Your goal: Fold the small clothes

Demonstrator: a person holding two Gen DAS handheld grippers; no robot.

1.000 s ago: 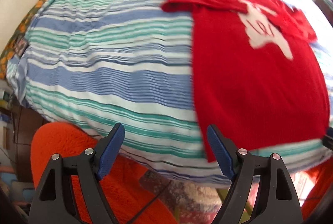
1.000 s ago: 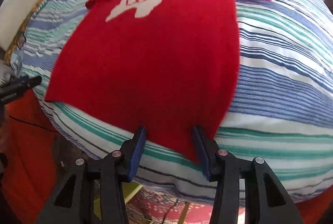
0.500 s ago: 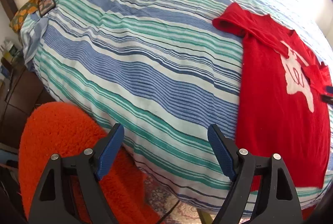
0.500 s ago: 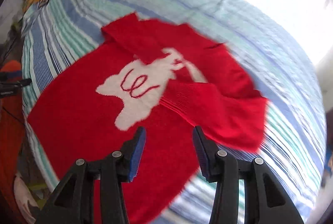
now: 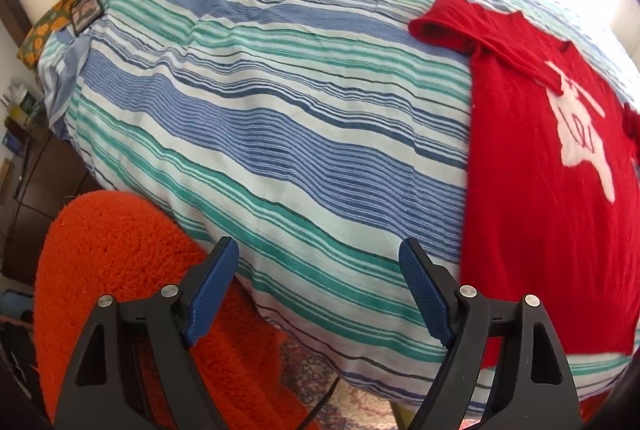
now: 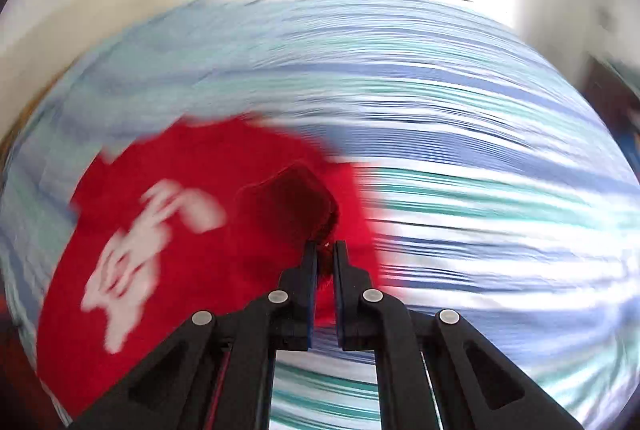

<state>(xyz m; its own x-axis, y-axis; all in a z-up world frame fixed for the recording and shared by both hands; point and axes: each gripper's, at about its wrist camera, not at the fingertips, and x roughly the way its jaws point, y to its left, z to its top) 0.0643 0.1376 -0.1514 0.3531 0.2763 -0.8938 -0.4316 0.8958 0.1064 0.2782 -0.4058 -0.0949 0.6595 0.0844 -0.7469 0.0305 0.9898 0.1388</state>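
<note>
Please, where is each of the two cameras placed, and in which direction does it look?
Left wrist: sits on the left gripper, looking down along its open fingers at the striped bedcover, an orange rug below, the red sweater at the right.
Right wrist: sits on the right gripper, very blurred, looking along its fingers, which have just closed on a fold of the red sweater.
Shared: the sweater with its white figure, and the striped bedcover. No hand or sleeve shows in either view.

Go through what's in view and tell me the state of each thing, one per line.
Red sweater: spread flat on the bed, one sleeve lifted.
Left tongs: open, empty, over the bed edge.
Right tongs: just closed, pinching red sweater fabric.
Striped bedspread: spread out, lightly rippled.
</note>
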